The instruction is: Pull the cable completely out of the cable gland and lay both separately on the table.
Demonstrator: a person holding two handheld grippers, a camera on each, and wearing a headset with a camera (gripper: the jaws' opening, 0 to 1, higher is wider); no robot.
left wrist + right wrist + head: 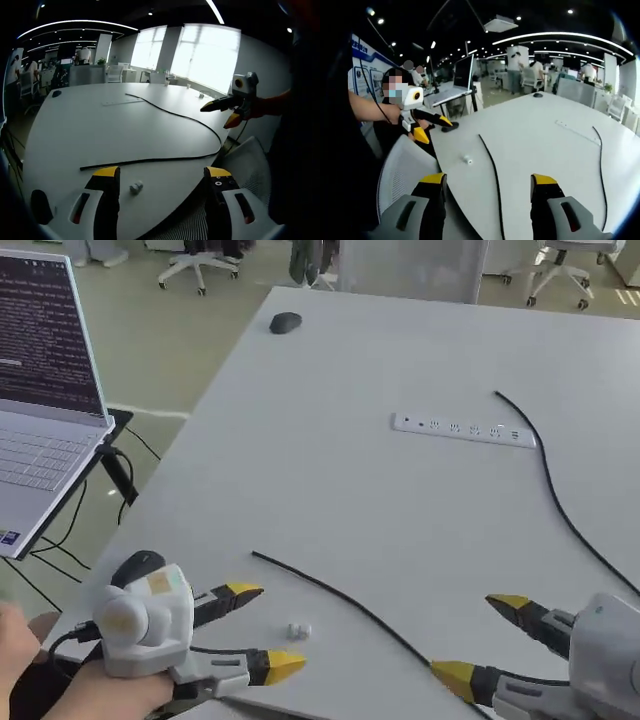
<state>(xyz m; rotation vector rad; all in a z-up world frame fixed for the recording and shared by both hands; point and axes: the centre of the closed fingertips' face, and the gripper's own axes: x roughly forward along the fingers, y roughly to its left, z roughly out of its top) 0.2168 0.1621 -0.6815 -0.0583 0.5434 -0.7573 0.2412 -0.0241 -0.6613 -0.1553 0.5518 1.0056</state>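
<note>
Both task pieces lie apart on the tabletop (350, 490), the small white cable gland (298, 629) near the black cable (340, 600) but not touching it, while the left tool (275, 628) and right tool (467, 635) hover spread and empty, so the job looks finished.

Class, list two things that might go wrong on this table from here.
The small cable gland lies near the edge of the table, beside the open left gripper; a nudge might knock it off. The cable runs close by the open right gripper; a careless move might snag and drag it.
</note>
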